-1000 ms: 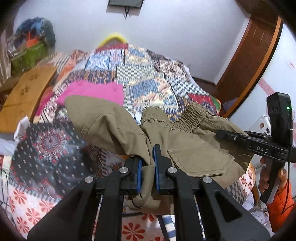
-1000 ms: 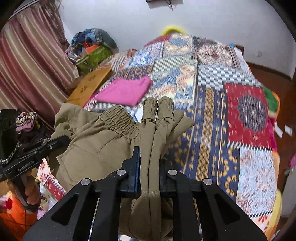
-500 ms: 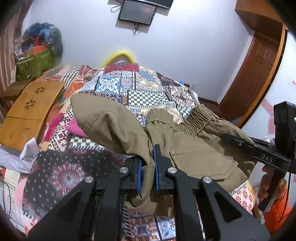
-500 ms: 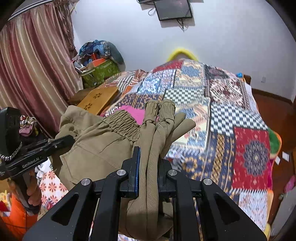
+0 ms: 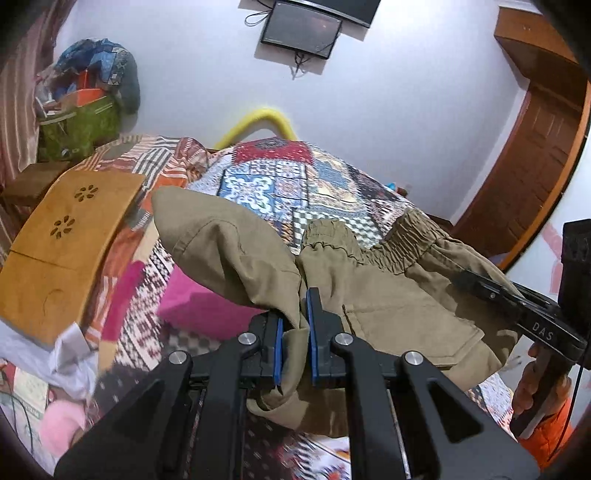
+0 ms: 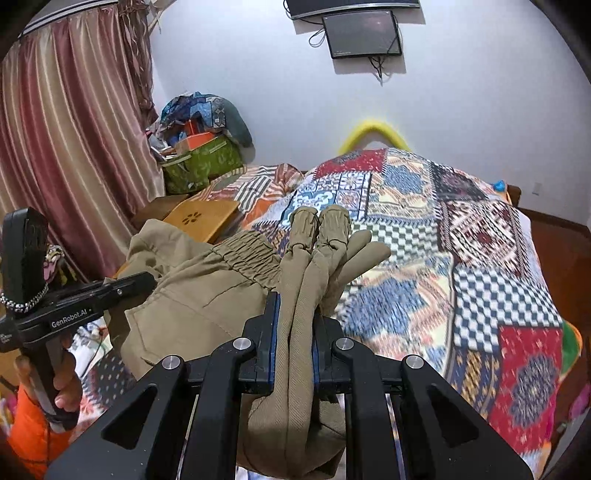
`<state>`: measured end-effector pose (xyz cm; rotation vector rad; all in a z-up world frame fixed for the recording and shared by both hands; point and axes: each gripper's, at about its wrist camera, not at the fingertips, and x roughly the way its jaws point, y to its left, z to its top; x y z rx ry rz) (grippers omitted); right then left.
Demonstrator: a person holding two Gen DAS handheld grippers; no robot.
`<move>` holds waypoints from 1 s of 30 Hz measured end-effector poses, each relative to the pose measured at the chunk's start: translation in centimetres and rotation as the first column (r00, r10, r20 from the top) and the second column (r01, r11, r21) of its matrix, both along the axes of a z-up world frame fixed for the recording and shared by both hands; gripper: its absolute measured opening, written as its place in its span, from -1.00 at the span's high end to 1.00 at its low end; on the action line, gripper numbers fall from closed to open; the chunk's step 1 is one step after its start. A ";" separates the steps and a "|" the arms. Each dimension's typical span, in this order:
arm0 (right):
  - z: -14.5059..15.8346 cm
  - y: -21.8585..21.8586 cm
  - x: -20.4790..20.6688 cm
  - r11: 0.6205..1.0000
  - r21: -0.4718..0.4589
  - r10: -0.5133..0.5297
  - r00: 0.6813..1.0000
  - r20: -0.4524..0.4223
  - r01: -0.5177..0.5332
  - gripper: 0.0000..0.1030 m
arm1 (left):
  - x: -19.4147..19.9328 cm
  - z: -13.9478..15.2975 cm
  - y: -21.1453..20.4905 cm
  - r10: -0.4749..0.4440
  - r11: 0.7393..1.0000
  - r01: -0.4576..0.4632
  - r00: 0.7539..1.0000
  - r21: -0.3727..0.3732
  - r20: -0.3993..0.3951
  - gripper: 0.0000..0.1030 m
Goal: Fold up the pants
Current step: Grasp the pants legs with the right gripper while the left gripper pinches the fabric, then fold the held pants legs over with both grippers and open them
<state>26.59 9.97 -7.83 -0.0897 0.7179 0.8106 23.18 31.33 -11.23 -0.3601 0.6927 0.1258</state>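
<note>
1. Khaki cotton pants [image 5: 391, 295] with an elastic waistband are held up over a bed spread with a patchwork quilt [image 5: 295, 184], bunched and doubled between the two tools.
2. The black left gripper [image 5: 294, 332] with blue pads is closed tight on a fold of the pants, cloth hanging out below its jaws.
3. The black right gripper [image 6: 294, 339] is clamped on a thick bundle of the pants, with the two gathered leg cuffs sticking out ahead of it.
4. Each tool is seen from the other's camera, gripped by a hand [image 6: 64, 387] next to an orange sleeve [image 6: 29, 432].
5. A folded bright pink cloth [image 5: 199, 310] lies on the quilt under the left side of the pants, partly covered by them.
6. A light wooden lap tray [image 5: 66, 243] with flower cut-outs rests at the quilt's left edge, beside crumpled white paper [image 5: 55, 365].
7. A green patterned fabric bag [image 6: 201, 164] stands in the far corner by a pink striped curtain [image 6: 66, 147]; it is heaped with an orange box and blue printed cloths.
8. A dark wall screen [image 6: 364, 35] hangs above the bed, and a yellow curved tube [image 6: 373, 134] shows behind the bed's far end.
9. A brown wooden door [image 5: 532, 158] is seen at the right of the left view.
</note>
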 end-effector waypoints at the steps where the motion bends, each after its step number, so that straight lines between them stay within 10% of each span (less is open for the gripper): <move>1: -0.1 0.5 0.4 1.000 0.000 0.003 1.000 0.003 -0.003 0.77 | 0.7 -0.2 0.8 0.005 1.000 -0.005 1.000 -0.002 -0.005 0.80; 19: -4.7 9.3 8.0 0.998 -0.043 -0.040 0.998 0.043 0.042 0.77 | 12.4 -7.2 9.4 0.070 0.997 -0.063 0.989 0.054 -0.129 0.80; 30: -13.4 11.1 8.3 0.951 -0.306 0.004 0.997 -0.078 -0.028 0.60 | 12.6 -15.1 10.7 0.095 0.991 -0.058 0.944 0.124 -0.317 0.58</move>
